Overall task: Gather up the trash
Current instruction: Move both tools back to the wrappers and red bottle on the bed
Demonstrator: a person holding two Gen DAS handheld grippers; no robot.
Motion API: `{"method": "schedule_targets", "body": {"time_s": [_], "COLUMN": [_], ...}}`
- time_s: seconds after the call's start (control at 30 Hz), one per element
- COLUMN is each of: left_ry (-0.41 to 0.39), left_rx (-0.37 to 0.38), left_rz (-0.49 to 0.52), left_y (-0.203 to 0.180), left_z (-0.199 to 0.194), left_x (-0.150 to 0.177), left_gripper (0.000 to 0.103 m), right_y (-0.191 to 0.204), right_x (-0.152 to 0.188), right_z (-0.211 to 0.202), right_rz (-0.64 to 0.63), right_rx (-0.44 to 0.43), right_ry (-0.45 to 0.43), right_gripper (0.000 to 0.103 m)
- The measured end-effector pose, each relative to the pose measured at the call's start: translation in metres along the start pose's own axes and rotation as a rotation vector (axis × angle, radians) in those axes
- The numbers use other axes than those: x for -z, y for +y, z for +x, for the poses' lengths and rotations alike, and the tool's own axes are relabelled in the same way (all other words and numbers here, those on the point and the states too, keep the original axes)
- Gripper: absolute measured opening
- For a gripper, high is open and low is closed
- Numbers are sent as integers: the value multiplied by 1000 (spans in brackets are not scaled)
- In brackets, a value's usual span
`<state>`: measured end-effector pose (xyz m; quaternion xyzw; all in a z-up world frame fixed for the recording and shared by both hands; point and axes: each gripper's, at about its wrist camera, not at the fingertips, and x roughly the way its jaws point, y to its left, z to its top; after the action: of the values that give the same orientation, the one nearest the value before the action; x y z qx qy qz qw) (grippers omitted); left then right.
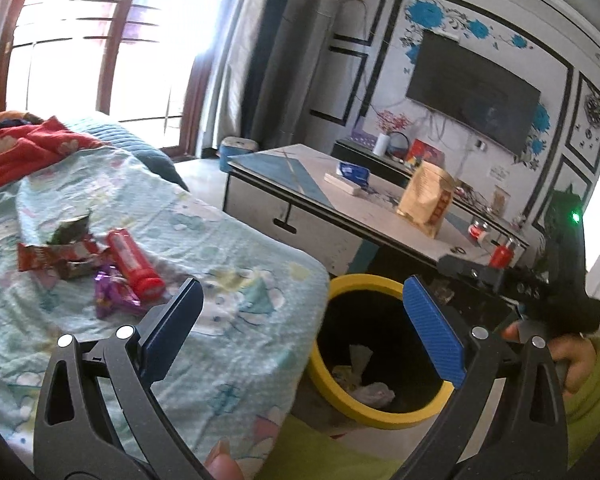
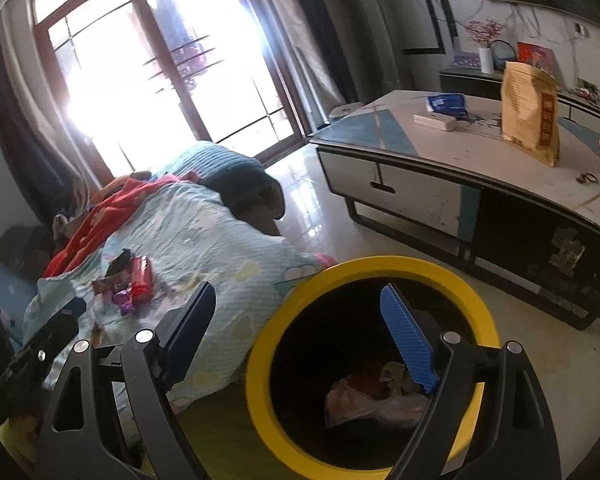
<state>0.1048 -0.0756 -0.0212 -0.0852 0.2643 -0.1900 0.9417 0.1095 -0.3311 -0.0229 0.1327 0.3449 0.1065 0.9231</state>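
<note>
A small heap of trash lies on the light blue bedcover: a red tube-shaped packet, a purple wrapper and red and dark wrappers. The same heap shows at the left of the right wrist view. A black bin with a yellow rim stands on the floor beside the bed, with crumpled wrappers inside. My left gripper is open and empty, near the bed's corner. My right gripper is open and empty above the bin's rim.
A low white and blue table stands past the bin, bearing a yellow paper bag, a blue packet and small red items. A red blanket lies at the bed's far end. A hand in a green sleeve holds the right gripper.
</note>
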Motion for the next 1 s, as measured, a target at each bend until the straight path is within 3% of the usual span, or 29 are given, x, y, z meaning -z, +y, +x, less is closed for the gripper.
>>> {"method": "schedule_targets", "body": {"time_s": [0.33, 1.0], "left_ry": [-49, -122], "left_rx": [-68, -152], "left_rz": [-88, -170], "left_y": [45, 94], "left_z": [-14, -43], "left_x": [-9, -24], "left_gripper": [92, 92], "right_y": [37, 114], "right_x": [7, 16], "right_z": [10, 32], "right_rz": [-68, -184], "right_rx": [-49, -161], "right_ry": [20, 76], "right_gripper": [82, 82]}}
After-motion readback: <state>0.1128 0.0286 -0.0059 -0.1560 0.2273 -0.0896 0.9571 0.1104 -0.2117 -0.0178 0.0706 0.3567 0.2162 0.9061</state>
